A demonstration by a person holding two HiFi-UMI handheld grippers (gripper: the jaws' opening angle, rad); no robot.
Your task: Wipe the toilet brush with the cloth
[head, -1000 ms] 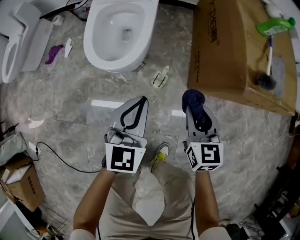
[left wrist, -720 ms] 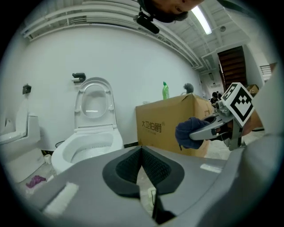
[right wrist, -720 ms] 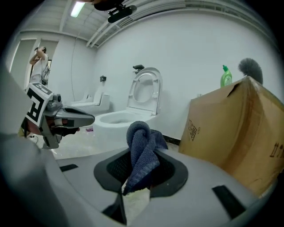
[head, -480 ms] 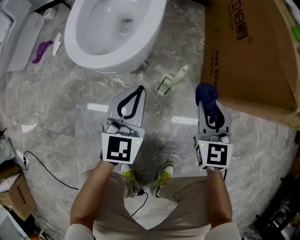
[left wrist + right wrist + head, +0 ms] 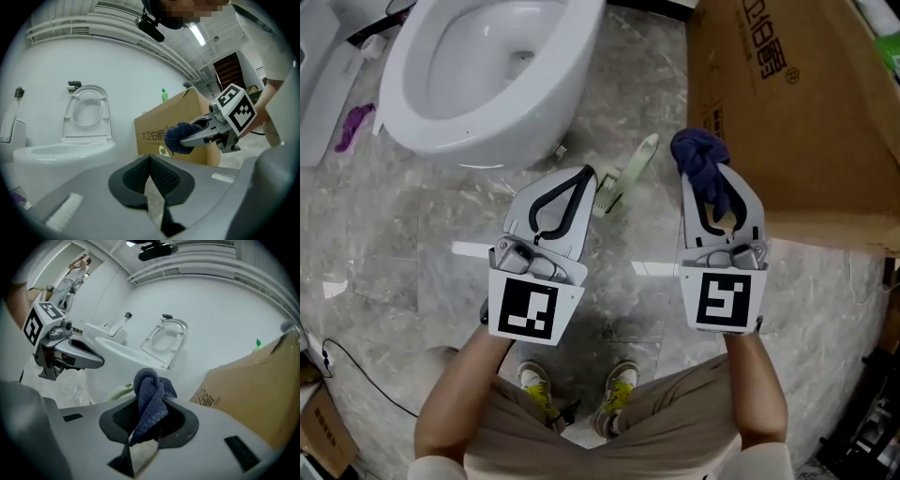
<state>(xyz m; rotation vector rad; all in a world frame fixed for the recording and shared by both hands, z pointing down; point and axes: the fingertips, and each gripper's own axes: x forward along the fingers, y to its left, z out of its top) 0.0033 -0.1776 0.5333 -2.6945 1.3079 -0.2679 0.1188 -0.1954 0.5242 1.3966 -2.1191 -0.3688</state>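
Note:
My right gripper [image 5: 706,171] is shut on a dark blue cloth [image 5: 697,150], which bunches up out of the jaws just left of the cardboard box [image 5: 797,103]. In the right gripper view the cloth [image 5: 150,397] stands knotted above the closed pads. My left gripper [image 5: 584,175] is shut with nothing in it and hovers over the floor below the toilet [image 5: 478,66]. Its jaws meet at a point in the left gripper view, where the right gripper [image 5: 180,140] and the cloth [image 5: 174,137] show in front of the box [image 5: 180,126]. No toilet brush appears in any current view.
A pale green and white object [image 5: 625,171] lies on the marble floor between the two grippers. A purple scrap [image 5: 353,124] and a white lid [image 5: 319,89] lie at the far left. A green bottle [image 5: 164,95] stands on the box. My feet are below the grippers.
The head view has shifted, so the brush and green bottle on the box have left that view. Both grippers sit nearer the toilet and box; the cloth stays gripped.

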